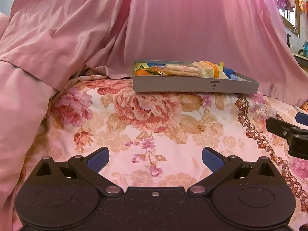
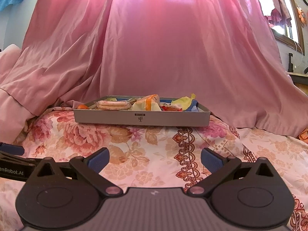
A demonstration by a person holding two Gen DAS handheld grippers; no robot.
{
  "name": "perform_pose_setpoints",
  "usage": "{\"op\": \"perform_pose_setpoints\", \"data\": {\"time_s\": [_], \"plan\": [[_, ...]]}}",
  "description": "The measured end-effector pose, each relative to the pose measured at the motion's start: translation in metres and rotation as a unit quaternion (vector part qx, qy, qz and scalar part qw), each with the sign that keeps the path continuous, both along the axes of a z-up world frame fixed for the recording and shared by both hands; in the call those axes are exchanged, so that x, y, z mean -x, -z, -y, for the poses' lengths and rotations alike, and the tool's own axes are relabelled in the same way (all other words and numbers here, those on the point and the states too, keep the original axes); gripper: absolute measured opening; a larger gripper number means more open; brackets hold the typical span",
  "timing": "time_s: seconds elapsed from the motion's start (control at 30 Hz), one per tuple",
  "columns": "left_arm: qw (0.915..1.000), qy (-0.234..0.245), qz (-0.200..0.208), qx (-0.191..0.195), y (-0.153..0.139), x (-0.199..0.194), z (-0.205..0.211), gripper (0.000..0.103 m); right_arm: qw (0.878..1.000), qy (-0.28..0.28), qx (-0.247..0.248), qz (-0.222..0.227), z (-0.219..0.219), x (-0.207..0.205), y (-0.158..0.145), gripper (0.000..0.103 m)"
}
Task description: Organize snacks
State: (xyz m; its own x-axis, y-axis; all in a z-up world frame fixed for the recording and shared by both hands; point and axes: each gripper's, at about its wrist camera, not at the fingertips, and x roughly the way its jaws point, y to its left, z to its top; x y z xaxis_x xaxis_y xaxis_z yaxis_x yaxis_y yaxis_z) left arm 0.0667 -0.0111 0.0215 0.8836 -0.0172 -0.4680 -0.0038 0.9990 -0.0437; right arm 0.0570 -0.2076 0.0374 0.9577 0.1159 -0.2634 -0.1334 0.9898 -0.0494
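Observation:
A shallow grey box [image 1: 192,85] sits on a floral bedspread and also shows in the right wrist view [image 2: 115,118]. It holds several snacks: a clear pack of round biscuits [image 1: 182,69] [image 2: 112,105], an orange-and-white packet [image 1: 209,68] [image 2: 148,102], an orange piece [image 1: 141,73] [image 2: 82,107], and yellow, blue and red wrappers [image 2: 182,104]. My left gripper [image 1: 155,160] is open and empty, low over the bedspread, well short of the box. My right gripper [image 2: 155,160] is open and empty, also short of the box.
The floral bedspread [image 1: 146,119] [image 2: 146,150] lies between the grippers and the box. A pink curtain [image 1: 173,23] [image 2: 173,48] hangs behind the box and bunches at the left. A shelf and window stand at the far right [image 2: 294,38].

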Motion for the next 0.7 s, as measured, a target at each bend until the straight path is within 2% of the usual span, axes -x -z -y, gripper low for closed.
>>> {"op": "perform_pose_setpoints", "data": {"time_s": [0.7], "plan": [[1.0,0.002,0.0,-0.007,0.001,0.0,0.0007,0.102,1.0,0.0,0.002,-0.002,-0.0008,-0.0002,0.001,0.103]]}}
